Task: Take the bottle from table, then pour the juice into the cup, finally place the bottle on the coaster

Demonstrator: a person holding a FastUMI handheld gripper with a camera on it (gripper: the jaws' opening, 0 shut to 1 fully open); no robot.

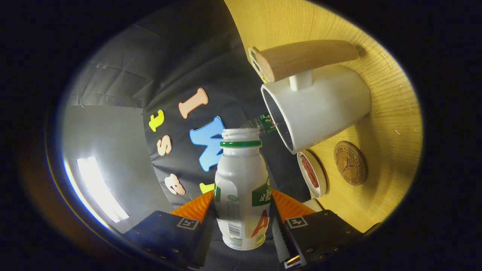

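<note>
My gripper (241, 214) is shut on a small white plastic bottle (241, 188) with a green neck ring and no cap, both fingers pressing its sides. The whole view is rolled sideways, so the bottle is tipped over. Its open mouth (241, 133) points toward the rim of a white cup (320, 105) with a wooden handle (307, 58), standing on the yellow wooden table (391, 113). The mouth is close beside the cup's rim, not inside it. No juice stream can be made out. A round cork coaster (350, 162) lies on the table just past the cup.
A small white dish (311, 174) with something reddish in it sits on the table between the cup and my fingers. A clear plastic bottle with a green label (263, 122) shows behind the cup's rim. Black cloth wall lies beyond.
</note>
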